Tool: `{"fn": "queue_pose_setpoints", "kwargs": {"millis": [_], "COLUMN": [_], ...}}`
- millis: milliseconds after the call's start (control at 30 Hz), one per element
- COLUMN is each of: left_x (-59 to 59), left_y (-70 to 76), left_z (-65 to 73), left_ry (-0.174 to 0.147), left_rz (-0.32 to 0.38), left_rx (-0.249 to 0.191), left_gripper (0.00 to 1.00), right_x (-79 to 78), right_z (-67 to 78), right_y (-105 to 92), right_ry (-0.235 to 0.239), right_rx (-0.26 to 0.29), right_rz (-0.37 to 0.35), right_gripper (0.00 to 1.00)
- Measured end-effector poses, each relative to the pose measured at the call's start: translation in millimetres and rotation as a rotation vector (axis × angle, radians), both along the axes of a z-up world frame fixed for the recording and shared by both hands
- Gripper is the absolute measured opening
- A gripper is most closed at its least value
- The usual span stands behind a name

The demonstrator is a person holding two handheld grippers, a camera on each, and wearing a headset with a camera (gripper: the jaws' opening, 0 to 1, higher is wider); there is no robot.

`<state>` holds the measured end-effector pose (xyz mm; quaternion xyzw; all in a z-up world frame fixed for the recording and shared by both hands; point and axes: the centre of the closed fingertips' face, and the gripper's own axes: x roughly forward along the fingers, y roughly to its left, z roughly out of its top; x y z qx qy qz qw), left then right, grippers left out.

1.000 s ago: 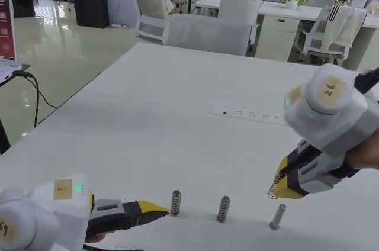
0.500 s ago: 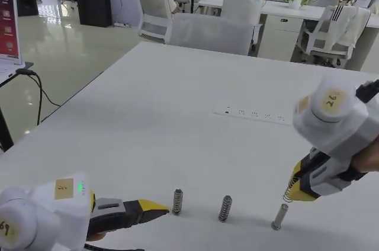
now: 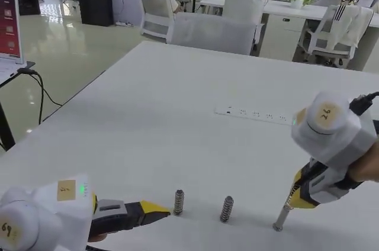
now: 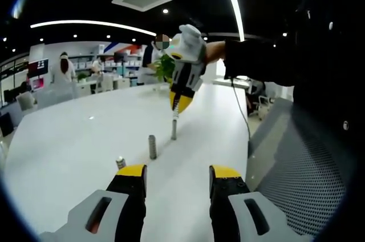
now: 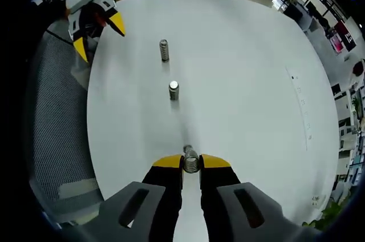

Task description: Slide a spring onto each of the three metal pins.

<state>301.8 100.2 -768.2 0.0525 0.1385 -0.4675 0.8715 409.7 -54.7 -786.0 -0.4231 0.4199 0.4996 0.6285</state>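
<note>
While the right gripper (image 3: 295, 196) hangs over the right end of the row, its jaws are pinched narrow on a spring (image 5: 190, 164), held btw the yellow tips. That spring sits right at the top of the bare third pin (image 3: 279, 219). Can't tell if the coil is over the tip or just touching it. The other 2 pins each carry one, the middle spring (image 3: 227, 208) and the left spring (image 3: 179, 202). All 3 stand in a line near the front edge of the white table (image 3: 177, 97). As for the left gripper (image 4: 177, 174), it's low at the left, jaws wide apart w/ nothing btw them, tips near the left spring but not touching. A power strip (image 3: 253, 114) lies further back.
</note>
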Motion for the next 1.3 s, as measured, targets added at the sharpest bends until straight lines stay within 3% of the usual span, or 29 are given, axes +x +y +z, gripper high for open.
{"fn": "queue_pose_setpoints", "kwargs": {"millis": [400,1300], "left_x": [-0.5,0.1], "left_y": [0.6,0.4], "left_z": [-1.6,-2.7], "left_ry": [0.002,0.004], "left_rz": [0.000,0.001], "left_rx": [0.007,0.016], "left_gripper": [0.36,0.36], "right_x": [1.5,-1.0], "right_z": [-9.8,-54.7], "right_y": [0.3,1.6], "right_ry": [0.017,0.058], "right_rx": [-0.002,-0.027], "right_rz": [-0.007,-0.018], "right_gripper": [0.08,0.08]}}
